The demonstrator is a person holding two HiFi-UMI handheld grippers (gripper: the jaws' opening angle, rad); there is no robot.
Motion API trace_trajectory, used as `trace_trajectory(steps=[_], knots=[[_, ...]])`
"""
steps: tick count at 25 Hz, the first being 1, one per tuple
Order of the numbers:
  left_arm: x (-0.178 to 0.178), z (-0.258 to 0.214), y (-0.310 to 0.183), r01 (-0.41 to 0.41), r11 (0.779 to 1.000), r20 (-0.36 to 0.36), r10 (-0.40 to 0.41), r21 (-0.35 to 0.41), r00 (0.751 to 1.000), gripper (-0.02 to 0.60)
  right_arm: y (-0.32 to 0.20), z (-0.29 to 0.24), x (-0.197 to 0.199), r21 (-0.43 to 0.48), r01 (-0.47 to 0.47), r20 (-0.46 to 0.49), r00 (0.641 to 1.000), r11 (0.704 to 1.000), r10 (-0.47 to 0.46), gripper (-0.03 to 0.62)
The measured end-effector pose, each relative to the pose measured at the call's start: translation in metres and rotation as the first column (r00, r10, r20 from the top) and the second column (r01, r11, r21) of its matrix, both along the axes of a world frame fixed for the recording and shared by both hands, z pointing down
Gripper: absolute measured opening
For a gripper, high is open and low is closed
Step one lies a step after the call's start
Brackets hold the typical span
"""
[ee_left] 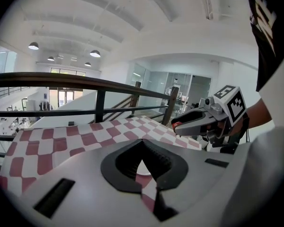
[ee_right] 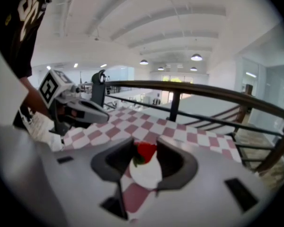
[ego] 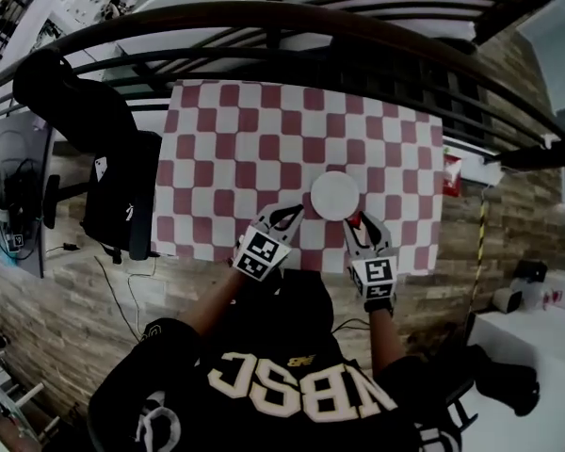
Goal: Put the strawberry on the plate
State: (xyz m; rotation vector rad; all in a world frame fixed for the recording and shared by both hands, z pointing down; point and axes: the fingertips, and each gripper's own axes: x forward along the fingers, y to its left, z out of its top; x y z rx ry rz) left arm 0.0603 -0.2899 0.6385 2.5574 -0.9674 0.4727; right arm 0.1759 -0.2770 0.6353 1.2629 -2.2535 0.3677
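Note:
A white plate (ego: 335,196) sits near the front edge of the red-and-white checkered cloth (ego: 226,149). My right gripper (ego: 356,222) is at the plate's front right rim, shut on the red strawberry (ego: 355,219). In the right gripper view the strawberry (ee_right: 145,152) is pinched between the jaw tips, with the plate (ee_right: 146,174) right beneath it. My left gripper (ego: 292,213) hovers at the plate's front left; its jaw tips meet with nothing between them. In the left gripper view a sliver of the plate (ee_left: 143,167) shows under the jaws, and the right gripper (ee_left: 177,125) is at the right.
A dark metal railing (ego: 282,17) runs past the table's far side. A black chair draped with dark clothing (ego: 113,186) stands against the table's left edge. A small red-and-white object (ego: 452,172) is at the table's right edge.

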Motion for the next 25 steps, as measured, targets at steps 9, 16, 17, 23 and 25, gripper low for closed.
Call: trace_trajectory(steps=[9, 16, 17, 23, 25], knots=[[0.032, 0.06, -0.043, -0.07, 0.996, 0.086, 0.074, -0.048, 0.994, 0.015, -0.043, 0.103, -0.009, -0.126, 0.036, -0.006, 0.999, 0.991, -0.037, 0.163], [0.045, 0.091, -0.045, -0.08, 0.992, 0.108, 0.09, -0.093, 0.99, 0.015, -0.054, 0.158, -0.008, -0.2, -0.003, -0.021, 1.0, 0.98, -0.001, 0.163], [0.046, 0.093, -0.045, -0.079, 0.992, 0.107, 0.089, -0.097, 0.99, 0.015, -0.055, 0.163, -0.008, -0.204, 0.001, -0.027, 1.0, 0.979, -0.007, 0.163], [0.049, 0.102, -0.044, -0.066, 0.991, 0.105, 0.078, -0.114, 0.991, 0.015, -0.056, 0.178, -0.011, -0.224, 0.022, -0.048, 0.998, 0.974, -0.034, 0.163], [0.048, 0.101, -0.045, -0.062, 0.991, 0.104, 0.074, -0.114, 0.992, 0.015, -0.057, 0.178, -0.014, -0.225, 0.032, -0.042, 0.998, 0.974, -0.043, 0.164]])
